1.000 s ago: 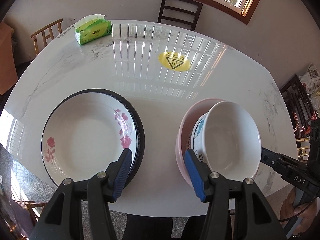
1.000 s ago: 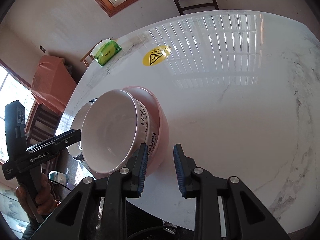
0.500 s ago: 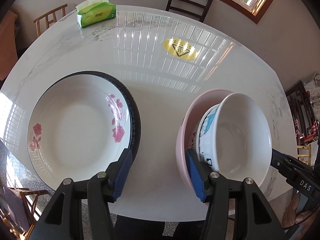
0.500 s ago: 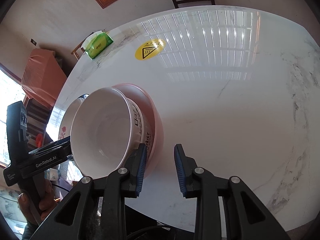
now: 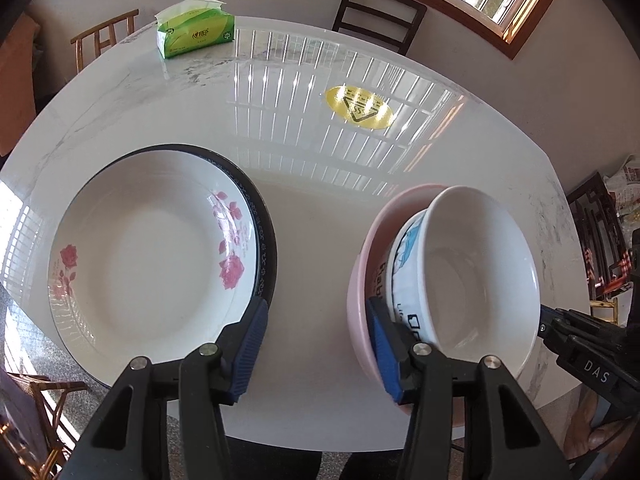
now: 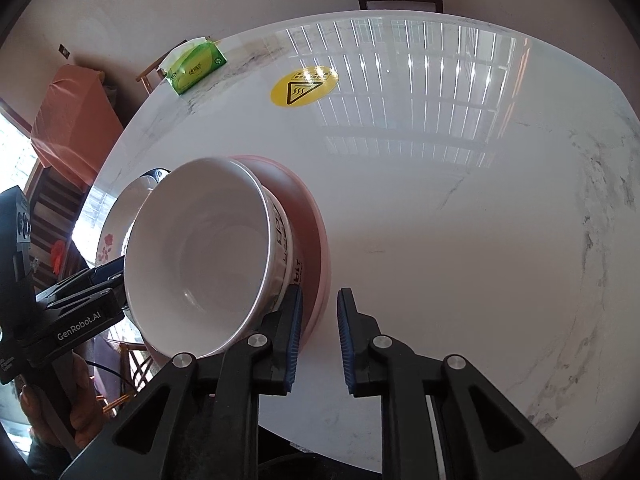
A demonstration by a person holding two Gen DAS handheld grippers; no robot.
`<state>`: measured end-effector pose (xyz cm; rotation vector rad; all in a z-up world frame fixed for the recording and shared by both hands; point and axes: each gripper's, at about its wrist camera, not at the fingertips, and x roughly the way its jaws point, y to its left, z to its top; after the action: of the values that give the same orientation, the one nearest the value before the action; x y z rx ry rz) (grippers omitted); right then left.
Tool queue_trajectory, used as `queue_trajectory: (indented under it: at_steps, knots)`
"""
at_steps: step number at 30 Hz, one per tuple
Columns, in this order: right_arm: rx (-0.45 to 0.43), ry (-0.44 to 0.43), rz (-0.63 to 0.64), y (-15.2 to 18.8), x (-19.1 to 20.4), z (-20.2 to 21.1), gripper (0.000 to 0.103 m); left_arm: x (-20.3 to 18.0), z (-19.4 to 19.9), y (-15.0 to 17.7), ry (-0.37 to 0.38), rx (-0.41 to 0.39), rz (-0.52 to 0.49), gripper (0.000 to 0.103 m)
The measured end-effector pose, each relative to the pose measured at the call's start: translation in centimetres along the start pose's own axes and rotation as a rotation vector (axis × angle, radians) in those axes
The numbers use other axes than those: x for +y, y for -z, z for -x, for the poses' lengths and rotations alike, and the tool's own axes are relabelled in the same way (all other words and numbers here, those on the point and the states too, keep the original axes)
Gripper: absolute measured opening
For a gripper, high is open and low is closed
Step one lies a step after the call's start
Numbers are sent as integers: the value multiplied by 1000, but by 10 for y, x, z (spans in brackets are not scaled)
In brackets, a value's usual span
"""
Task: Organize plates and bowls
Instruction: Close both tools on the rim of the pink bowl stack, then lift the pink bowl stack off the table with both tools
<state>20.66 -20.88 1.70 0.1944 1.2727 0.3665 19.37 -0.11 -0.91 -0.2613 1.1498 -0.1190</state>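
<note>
Bowls sit nested near the desk's near edge: a white bowl [image 5: 476, 276] with printed sides rests tilted inside a pink bowl [image 5: 362, 292]. Toward the desk's left edge, a rose-patterned plate [image 5: 152, 264] lies on a dark-rimmed plate [image 5: 266, 240]. The left tongs [image 5: 316, 348] are spread wide above the gap between the stacks, holding nothing. The right tongs [image 6: 319, 336] stand narrowly parted and empty just beside the pink bowl's rim. A green tissue pack [image 5: 196, 34] sits at the far edge, a yellow warning sticker [image 5: 362, 107] mid-desk.
</note>
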Motion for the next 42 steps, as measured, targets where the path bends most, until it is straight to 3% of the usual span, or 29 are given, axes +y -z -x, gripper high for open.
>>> queue_trajectory:
  at_steps: [3,4,5,19,42]
  knots:
    - [2,-23,-10,0,-3,0,13,-4,2,1,51,-14,-9,23]
    - [2,-47,-30,0,-7,1,13,-10,3,3,58,-22,-31,10]
    - [2,-71,-46,1,-10,1,14,-15,4,4,32,-34,-47,10]
    - [-28,-152,-104,9,-19,1,15,-12,5,6,44,-62,-10,9]
    - [-42,-199,-130,2,-12,8,15,-7,26,1,34,-92,9,9]
